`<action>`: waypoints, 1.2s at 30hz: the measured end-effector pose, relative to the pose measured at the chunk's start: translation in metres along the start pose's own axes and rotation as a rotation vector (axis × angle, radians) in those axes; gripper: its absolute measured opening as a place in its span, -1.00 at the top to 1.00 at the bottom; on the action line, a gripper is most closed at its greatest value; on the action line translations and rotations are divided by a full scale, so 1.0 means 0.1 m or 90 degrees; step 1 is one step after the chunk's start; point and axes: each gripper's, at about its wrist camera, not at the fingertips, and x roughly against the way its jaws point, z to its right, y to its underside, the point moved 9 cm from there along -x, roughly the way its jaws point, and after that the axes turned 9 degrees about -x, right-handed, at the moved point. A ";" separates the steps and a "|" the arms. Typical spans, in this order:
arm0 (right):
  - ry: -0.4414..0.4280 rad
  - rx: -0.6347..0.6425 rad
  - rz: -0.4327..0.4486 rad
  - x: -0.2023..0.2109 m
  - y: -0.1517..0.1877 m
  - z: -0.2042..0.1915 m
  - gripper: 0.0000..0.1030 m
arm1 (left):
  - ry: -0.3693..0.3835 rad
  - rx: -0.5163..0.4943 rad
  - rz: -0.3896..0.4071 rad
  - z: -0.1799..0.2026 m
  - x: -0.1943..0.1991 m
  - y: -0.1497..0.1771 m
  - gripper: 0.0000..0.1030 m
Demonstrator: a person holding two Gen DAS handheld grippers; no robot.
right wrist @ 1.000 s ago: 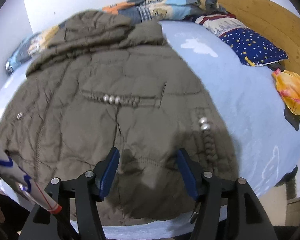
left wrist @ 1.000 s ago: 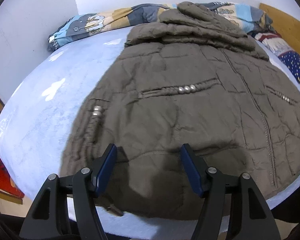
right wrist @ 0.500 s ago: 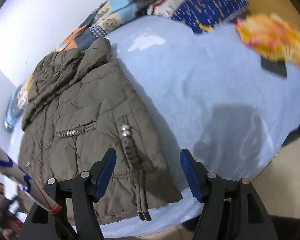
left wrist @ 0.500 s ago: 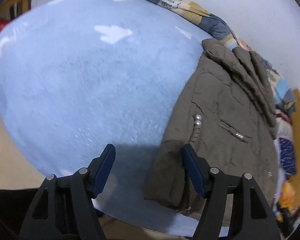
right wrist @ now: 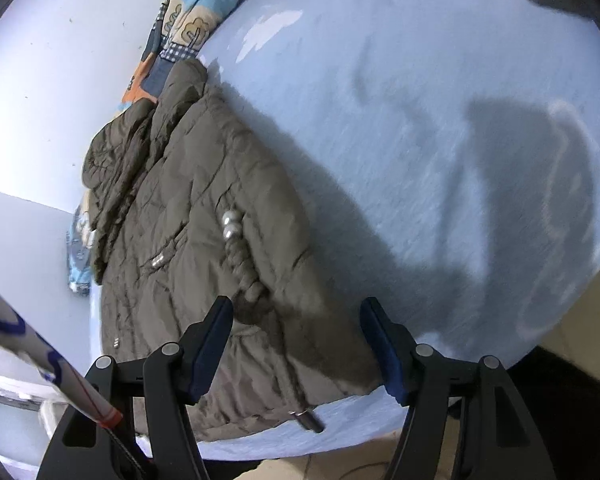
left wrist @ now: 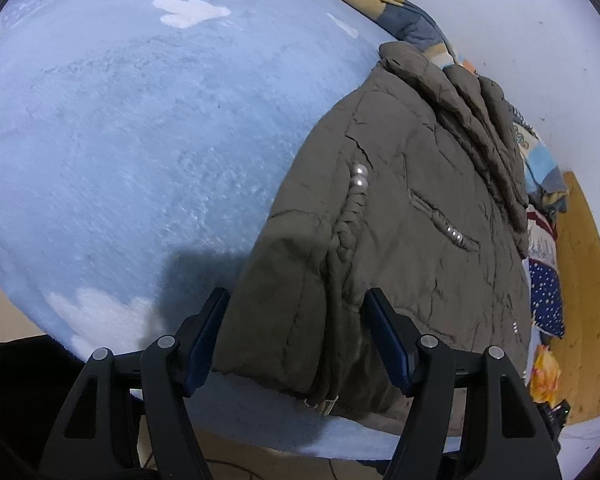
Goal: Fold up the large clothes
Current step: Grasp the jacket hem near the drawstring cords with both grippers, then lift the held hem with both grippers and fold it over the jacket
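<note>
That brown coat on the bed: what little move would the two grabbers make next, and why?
Probably lower both and close on the hem corners. The coat lies flat on the blue bed cover; the left gripper and right gripper stand open over opposite bottom corners, gripping nothing yet.

Olive-brown quilted padded jacket (left wrist: 412, 216): near hem hidden behind black gripper frames in both views. Patterned patchwork quilt (right wrist: 188, 28) along bed's far edge: cut off by frame. White pole with blue marking (right wrist: 28, 344), lower left: blurred, unidentifiable. Light-blue fleece bed cover (right wrist: 440, 128): motion-blurred.
</note>
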 end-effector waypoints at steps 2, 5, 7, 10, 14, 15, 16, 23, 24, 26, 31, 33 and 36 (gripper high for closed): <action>-0.025 -0.010 -0.018 -0.05 0.07 -0.03 -0.25 | 0.004 0.001 0.003 0.00 -0.01 -0.01 -0.33; -0.034 0.009 -0.023 -0.08 0.15 -0.12 0.15 | 0.010 -0.003 0.007 0.02 0.00 0.01 -0.32; -0.034 0.034 -0.016 -0.06 0.16 -0.19 0.44 | 0.012 -0.013 0.014 0.05 0.03 0.03 -0.05; -0.020 0.056 -0.007 -0.06 0.17 -0.21 0.46 | 0.013 -0.005 0.016 0.01 0.02 0.02 -0.03; -0.017 0.031 -0.014 -0.12 0.15 -0.13 0.30 | 0.039 0.017 0.012 -0.01 -0.03 0.01 -0.19; -0.015 0.027 -0.015 -0.14 0.14 -0.12 0.28 | 0.044 0.014 0.012 0.02 -0.05 0.01 -0.26; -0.014 0.022 -0.018 -0.17 0.14 -0.11 0.28 | 0.036 0.005 0.014 0.04 -0.06 0.00 -0.26; -0.023 0.082 0.017 -0.04 0.13 -0.30 0.71 | 0.017 -0.078 0.076 0.24 0.16 -0.11 0.58; -0.028 0.089 0.030 0.03 0.11 -0.35 0.72 | 0.009 -0.092 0.084 0.26 0.20 -0.13 0.60; -0.030 0.124 0.056 0.14 0.11 -0.45 0.74 | -0.013 -0.139 0.113 0.36 0.32 -0.18 0.63; -0.062 0.191 0.107 0.49 0.13 -0.73 0.76 | -0.043 -0.245 0.199 0.65 0.70 -0.27 0.66; -0.086 0.205 0.127 0.65 0.15 -0.78 0.76 | -0.042 -0.274 0.225 0.73 0.85 -0.26 0.66; -0.109 0.255 0.164 0.97 0.21 -0.90 0.77 | -0.033 -0.302 0.249 0.83 1.05 -0.24 0.66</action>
